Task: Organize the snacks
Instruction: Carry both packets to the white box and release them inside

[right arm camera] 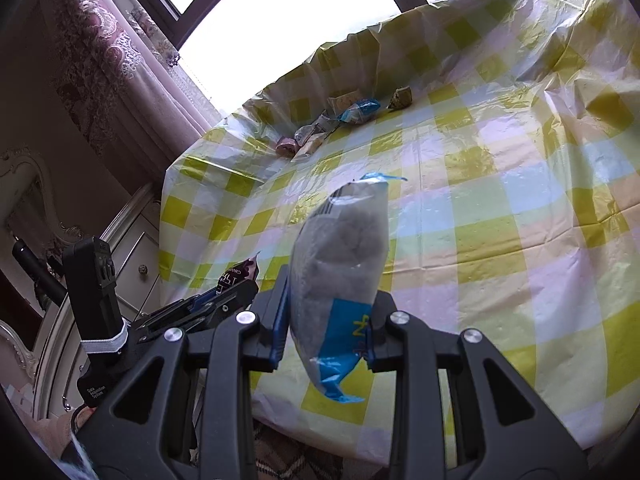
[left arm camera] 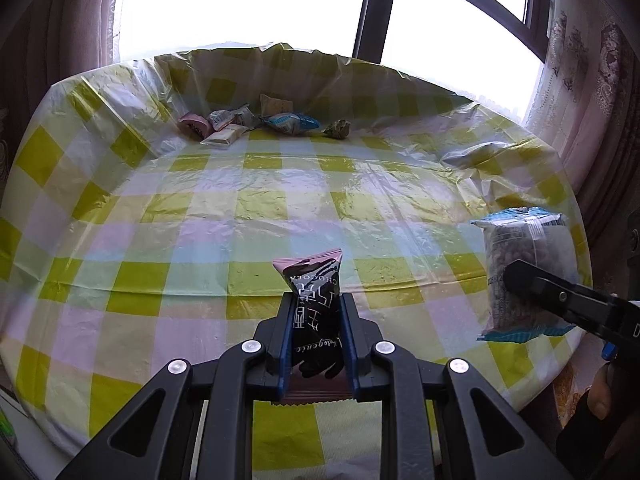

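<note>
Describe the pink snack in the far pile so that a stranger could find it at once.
Look at the checked tablecloth, at its far edge below the window, where a small pile of snacks lies. The pink snack is at the left end of that pile. It alone is pink; its neighbours are white, blue and green.

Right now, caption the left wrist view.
Left tool grips a chocolate packet above the checked tablecloth; snack pile beyond.

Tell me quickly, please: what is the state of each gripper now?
Left gripper: closed on the black chocolate packet.
Right gripper: closed on the clear snack bag with blue ends.
</note>
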A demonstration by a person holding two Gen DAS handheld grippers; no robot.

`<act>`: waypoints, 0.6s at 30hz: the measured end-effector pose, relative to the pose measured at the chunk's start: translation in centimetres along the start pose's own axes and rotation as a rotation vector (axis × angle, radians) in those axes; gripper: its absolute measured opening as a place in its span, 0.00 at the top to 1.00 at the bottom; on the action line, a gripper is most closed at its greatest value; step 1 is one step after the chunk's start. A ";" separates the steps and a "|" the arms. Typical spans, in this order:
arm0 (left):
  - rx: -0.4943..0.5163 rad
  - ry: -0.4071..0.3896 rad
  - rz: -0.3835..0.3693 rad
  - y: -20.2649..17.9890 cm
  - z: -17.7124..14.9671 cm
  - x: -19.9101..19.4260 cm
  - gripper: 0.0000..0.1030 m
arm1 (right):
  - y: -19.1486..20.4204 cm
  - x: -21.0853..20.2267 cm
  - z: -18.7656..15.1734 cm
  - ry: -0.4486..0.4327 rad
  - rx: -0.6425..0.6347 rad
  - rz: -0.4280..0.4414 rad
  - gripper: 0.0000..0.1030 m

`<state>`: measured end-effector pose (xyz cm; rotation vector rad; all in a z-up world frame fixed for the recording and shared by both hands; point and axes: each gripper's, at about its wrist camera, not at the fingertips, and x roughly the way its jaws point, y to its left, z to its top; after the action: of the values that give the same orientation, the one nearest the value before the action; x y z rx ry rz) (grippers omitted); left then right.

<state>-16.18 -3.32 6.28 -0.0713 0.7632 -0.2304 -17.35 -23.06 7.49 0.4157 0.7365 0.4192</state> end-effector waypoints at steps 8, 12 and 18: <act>0.144 -0.023 -0.042 -5.8 -0.9 -2.4 0.79 | 0.3 -6.3 -1.8 -0.009 -0.046 -0.072 0.68; 0.228 -0.024 -0.068 -8.8 -1.4 -3.0 0.79 | -1.1 -9.2 -2.9 -0.021 -0.027 -0.106 0.68; 0.319 -0.004 -0.095 -11.9 -2.3 -3.3 0.79 | -3.4 -12.7 -4.6 -0.042 0.016 -0.137 0.68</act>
<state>-22.26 -14.06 8.57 0.1942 0.7124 -0.4391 -28.40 -31.28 9.72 0.3855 0.7229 0.2756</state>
